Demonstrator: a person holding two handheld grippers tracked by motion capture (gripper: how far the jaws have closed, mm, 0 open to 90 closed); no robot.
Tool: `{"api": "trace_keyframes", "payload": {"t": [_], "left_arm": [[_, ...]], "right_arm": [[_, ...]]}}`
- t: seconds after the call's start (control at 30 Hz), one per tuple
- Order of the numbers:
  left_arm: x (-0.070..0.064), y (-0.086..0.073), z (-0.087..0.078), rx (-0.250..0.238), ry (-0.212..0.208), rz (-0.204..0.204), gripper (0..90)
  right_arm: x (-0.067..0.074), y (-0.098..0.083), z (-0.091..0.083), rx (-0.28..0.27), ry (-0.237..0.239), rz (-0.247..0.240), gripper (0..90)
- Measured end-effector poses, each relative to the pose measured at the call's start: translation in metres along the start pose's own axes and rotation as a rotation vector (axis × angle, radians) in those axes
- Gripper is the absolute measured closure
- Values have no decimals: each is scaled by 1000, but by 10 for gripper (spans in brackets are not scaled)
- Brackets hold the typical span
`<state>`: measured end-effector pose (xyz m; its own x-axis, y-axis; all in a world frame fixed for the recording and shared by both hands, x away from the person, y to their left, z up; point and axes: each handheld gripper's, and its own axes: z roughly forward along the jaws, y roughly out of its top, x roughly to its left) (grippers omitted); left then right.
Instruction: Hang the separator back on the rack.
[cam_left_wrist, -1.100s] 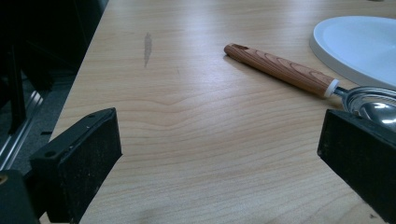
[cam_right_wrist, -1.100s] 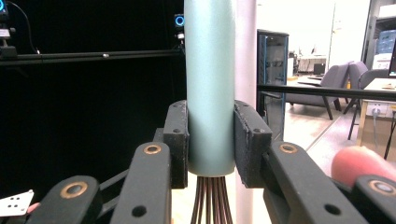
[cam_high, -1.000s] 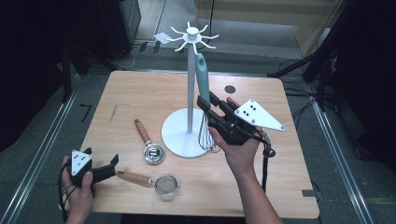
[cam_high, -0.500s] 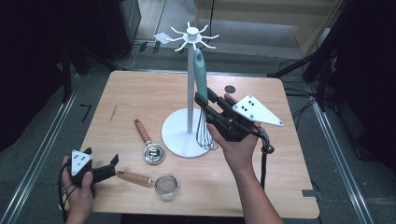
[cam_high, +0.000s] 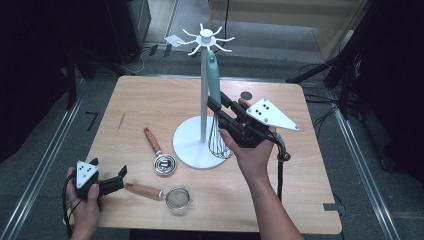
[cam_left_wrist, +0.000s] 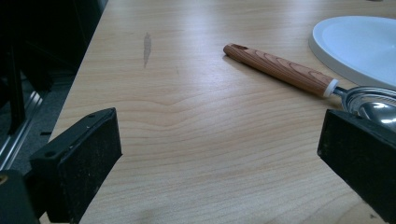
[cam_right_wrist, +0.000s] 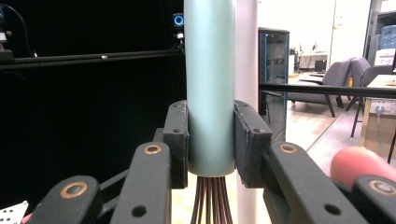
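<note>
— Where the high view looks down on the table (cam_high: 150, 90), what does the right gripper (cam_high: 216, 106) hold?
— Its jaws clamp the teal-handled whisk (cam_high: 216, 95), upright against the pole of the white rack (cam_high: 203, 90) near the table's middle.
— And the left gripper (cam_high: 121, 175)?
— At the near left corner, jaws spread wide, just beside a wooden-handled strainer (cam_high: 160, 195).
— The left gripper view?
— Both jaws stand far apart over bare wood; a wooden-handled scoop (cam_left_wrist: 289, 70) lies beyond, by the rack's base.
— The right gripper view?
— Both pads (cam_right_wrist: 176, 140) press the whisk's handle (cam_right_wrist: 210, 84) just above its wires.
</note>
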<state>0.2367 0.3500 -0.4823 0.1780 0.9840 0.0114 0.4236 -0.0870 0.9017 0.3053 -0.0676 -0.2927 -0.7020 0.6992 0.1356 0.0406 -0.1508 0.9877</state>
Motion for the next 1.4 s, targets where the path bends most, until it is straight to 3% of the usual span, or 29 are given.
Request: {"api": "trace_keyframes", "payload": {"t": [0.63,1.03,1.2,1.27,1.4], "left_arm": [[0,0,0,-1,-1,-3,0],[0,0,0,-1,0,-5,0],[0,0,0,-1,0,-4,0],[0,0,0,0,1,-4,0],[0,0,0,0,3,-2,0]], "right_arm": [[-5,-3,14,15,-11,1,706],[-10,-3,13,29,-24,-7,658],[-17,-4,8,40,-31,12,657],[-20,-4,7,39,-43,9,669],[-24,-2,6,19,-62,15,801]]}}
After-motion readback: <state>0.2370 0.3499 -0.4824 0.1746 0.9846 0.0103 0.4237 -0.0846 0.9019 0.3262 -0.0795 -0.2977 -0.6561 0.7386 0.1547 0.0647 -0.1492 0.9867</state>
